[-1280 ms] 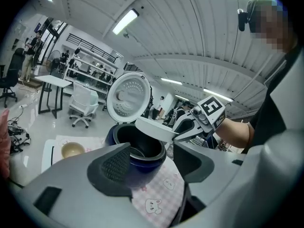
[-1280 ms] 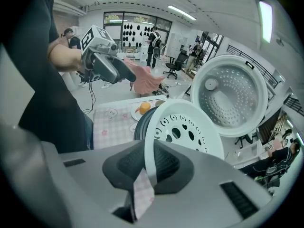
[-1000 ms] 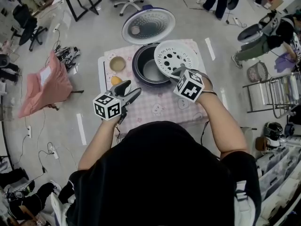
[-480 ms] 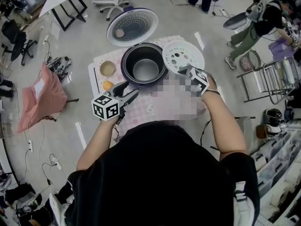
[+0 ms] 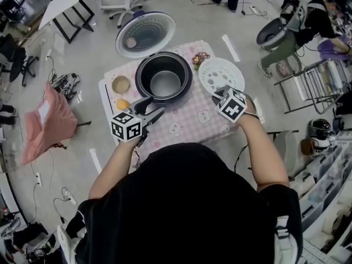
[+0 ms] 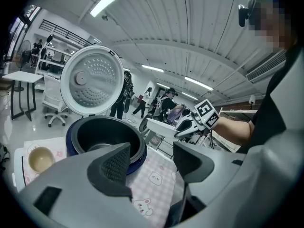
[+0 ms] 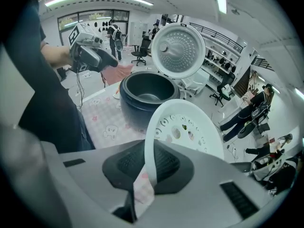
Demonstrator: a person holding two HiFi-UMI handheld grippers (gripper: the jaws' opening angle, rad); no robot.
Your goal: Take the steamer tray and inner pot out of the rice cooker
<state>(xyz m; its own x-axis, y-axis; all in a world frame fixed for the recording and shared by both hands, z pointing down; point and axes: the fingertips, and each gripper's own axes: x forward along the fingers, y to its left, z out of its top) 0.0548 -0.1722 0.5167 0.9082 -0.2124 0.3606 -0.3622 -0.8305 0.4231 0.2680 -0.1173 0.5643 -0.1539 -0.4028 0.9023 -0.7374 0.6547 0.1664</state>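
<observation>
Right gripper fingers are clamped on the near rim of the tray. In the right gripper view the thin white rim sits pinched between the pads. The tray is out of the cooker and held to its right, over the right end of the table; I can't tell if it touches the cloth.

The pot sits in the cooker, not yet taken out, with the lid up behind it. Left gripper fingers are apart and empty, hovering in front of the cooker.

Risks, as judged:
- The grip is a one-point pinch on a thin rim, so the tray can pivot or slip out if it is swung fast.
- The tray is close to the table edge, and if released overhanging it tips off onto the floor.
- The pot rim is smooth and the left gripper gets one side only, so the pot may tilt, jam against the cooker wall or drag the cooker across the cloth.
</observation>
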